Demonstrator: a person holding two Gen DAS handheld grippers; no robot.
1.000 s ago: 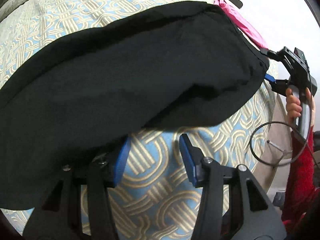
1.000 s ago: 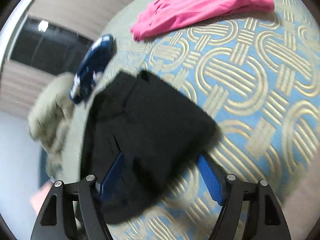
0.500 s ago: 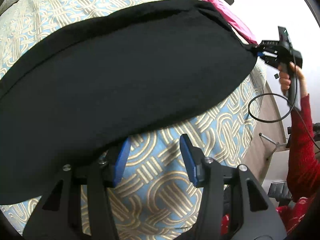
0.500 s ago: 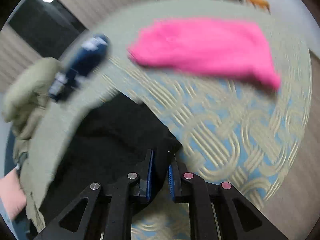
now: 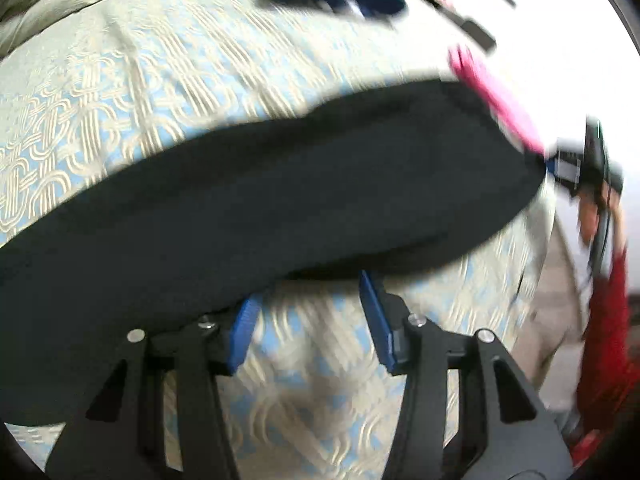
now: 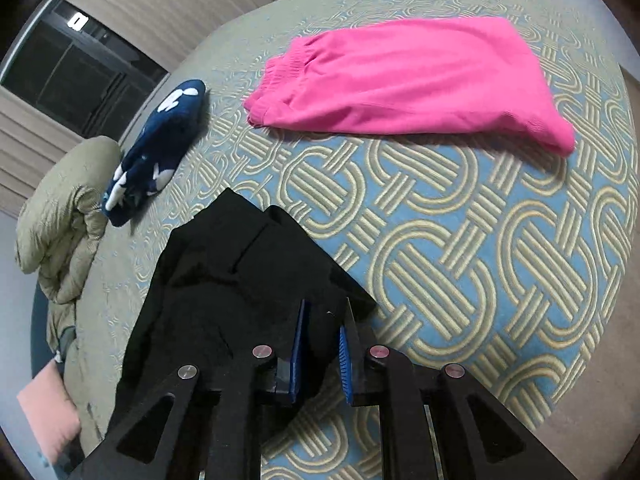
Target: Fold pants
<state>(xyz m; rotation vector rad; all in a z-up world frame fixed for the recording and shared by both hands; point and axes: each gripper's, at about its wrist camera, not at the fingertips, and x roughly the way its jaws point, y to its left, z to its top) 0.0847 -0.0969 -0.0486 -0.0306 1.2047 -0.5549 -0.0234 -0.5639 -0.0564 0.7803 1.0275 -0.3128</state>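
The black pants (image 5: 280,184) lie in a long band across the patterned bedspread (image 5: 120,80). My left gripper (image 5: 308,312) is open at their near edge; the cloth drapes over the left finger (image 5: 244,328) and is not pinched. My right gripper (image 6: 322,344) is shut on the far end of the black pants (image 6: 240,280). It also shows in the left wrist view (image 5: 568,164), at the right tip of the pants.
Folded pink pants (image 6: 408,80) lie beyond the black pants. A navy garment with white shapes (image 6: 160,144) lies further back left. An olive quilt (image 6: 60,208) is bunched at the left. The bed's edge (image 6: 592,380) drops off to the right.
My right gripper closed on the end of the pants and has stretched them out. The pants now lie lower and narrower in the left wrist view. My left gripper stayed open.
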